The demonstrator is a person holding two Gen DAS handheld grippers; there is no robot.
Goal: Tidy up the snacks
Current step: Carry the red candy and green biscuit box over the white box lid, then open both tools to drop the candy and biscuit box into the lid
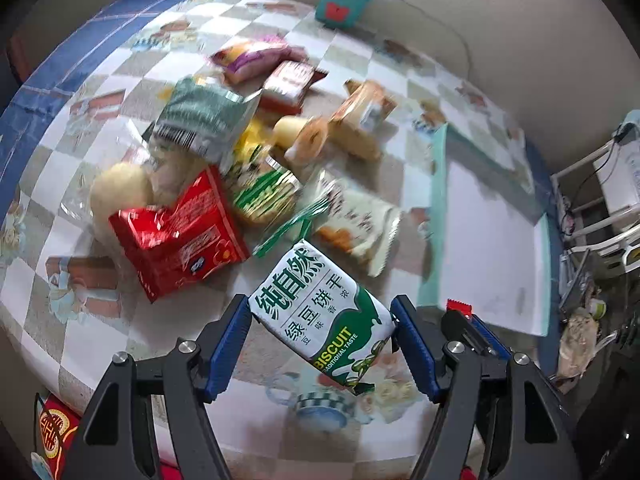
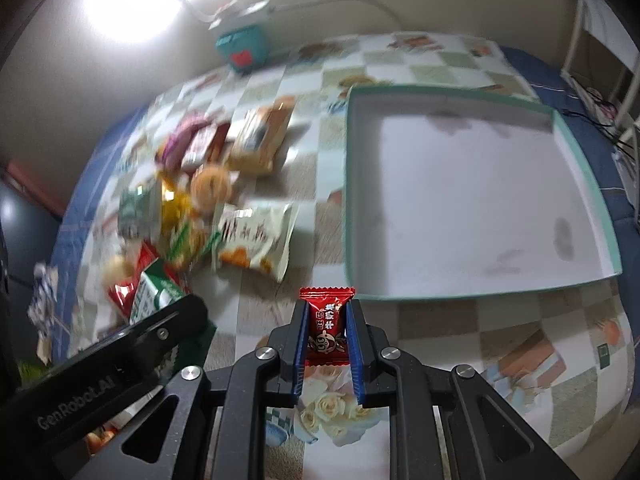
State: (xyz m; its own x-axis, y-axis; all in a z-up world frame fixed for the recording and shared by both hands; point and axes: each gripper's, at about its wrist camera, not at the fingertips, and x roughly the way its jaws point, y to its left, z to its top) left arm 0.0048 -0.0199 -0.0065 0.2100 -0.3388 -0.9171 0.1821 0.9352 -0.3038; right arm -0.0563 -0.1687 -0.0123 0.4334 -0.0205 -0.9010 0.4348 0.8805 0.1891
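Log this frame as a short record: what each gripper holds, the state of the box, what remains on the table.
left gripper: shut on a green-and-white biscuit packet, lifted clear of the tablecloth
right gripper: shut on a small red wrapped candy
box: shallow teal-rimmed cardboard box with white floor, nothing in it yet
pile: loose heap of mixed snack packets beside the box, on the checked tablecloth
background: teal cube-shaped gadget at the table's far edge, by the wall
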